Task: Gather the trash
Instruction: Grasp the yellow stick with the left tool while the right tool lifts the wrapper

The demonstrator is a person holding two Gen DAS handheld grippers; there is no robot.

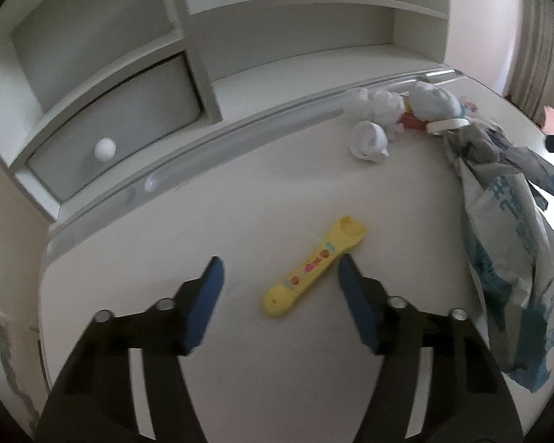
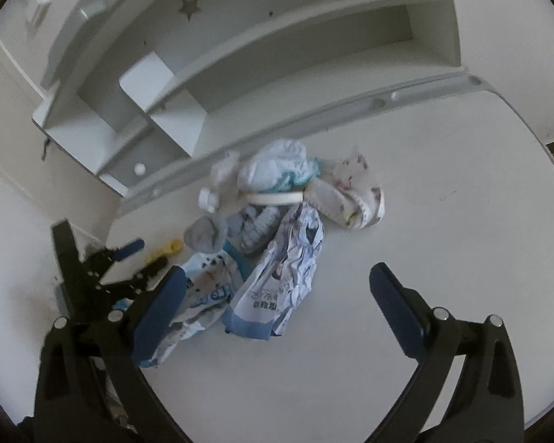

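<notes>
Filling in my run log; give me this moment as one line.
left gripper: open over yellow wrapper | right gripper: open, empty | trash pile: on desk

Yellow wrapper (image 1: 314,269) flat on desk, crumpled trash pile (image 2: 277,199) (tissues, packets) beyond.

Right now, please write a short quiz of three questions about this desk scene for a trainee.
1. True or false: the left hand-held gripper is clamped on the yellow tube.
2. Which item lies between the open jaws of the left hand-held gripper? A) tape ring B) yellow tube C) crumpled tissue
3. Fill in: the drawer under the shelf has a round white ____.

Key:
1. False. The pads stand apart from it.
2. B
3. Knob
</notes>
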